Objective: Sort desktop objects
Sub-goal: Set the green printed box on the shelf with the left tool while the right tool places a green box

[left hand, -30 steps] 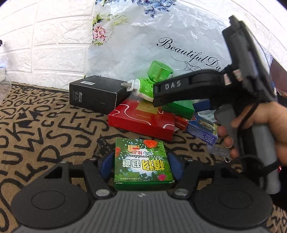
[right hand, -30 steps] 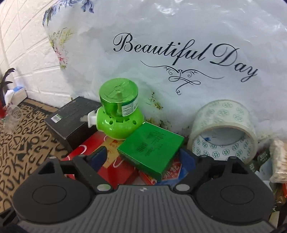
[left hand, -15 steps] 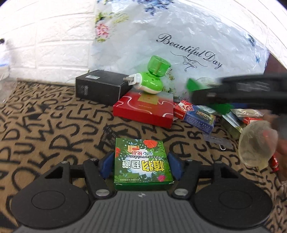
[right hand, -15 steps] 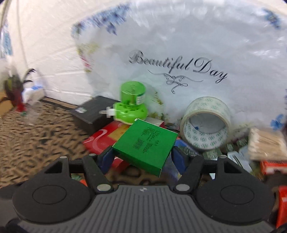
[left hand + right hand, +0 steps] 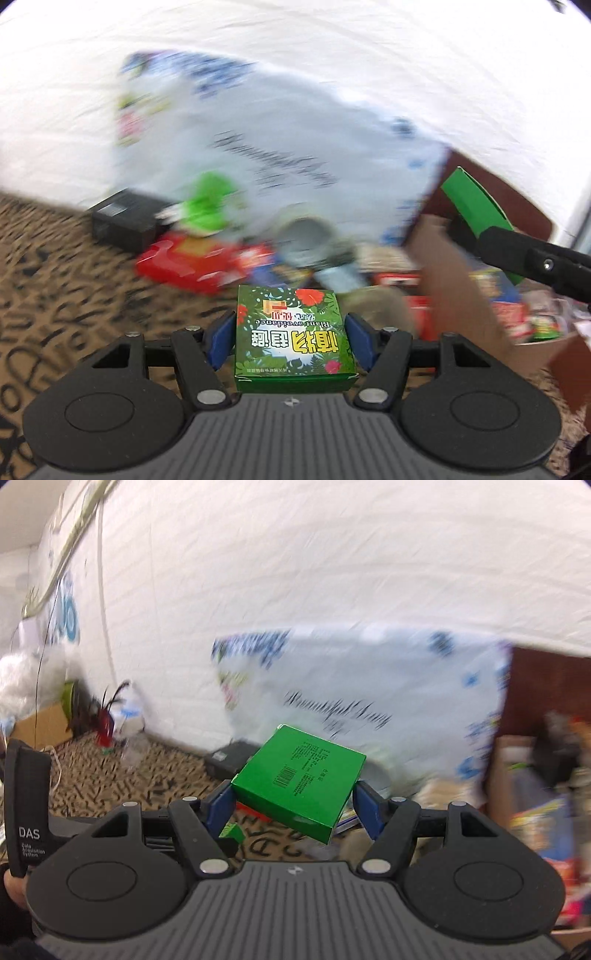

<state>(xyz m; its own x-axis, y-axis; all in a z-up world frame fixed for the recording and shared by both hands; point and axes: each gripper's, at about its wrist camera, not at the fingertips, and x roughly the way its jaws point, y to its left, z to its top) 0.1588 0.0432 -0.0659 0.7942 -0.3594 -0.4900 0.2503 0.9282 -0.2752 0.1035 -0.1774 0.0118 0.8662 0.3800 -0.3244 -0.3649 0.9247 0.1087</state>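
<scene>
Fig.: L claw (image 5: 291,338) clamps the floral box (image 5: 293,328) by its side walls; R claw (image 5: 293,806) likewise pinches the plain green box (image 5: 301,781), tilted. Both look like light, crushable card, so squeeze gently w/ pads mid-wall.

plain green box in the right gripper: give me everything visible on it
The plain green box is flat, rectangular and looks like cardboard; its broad face carries small dark print and a barcode. It is tilted, far corner raised, clear of the patterned cloth. The right gripper clamps its sides between blue pads. Left wrist view shows it edge-on.
</scene>
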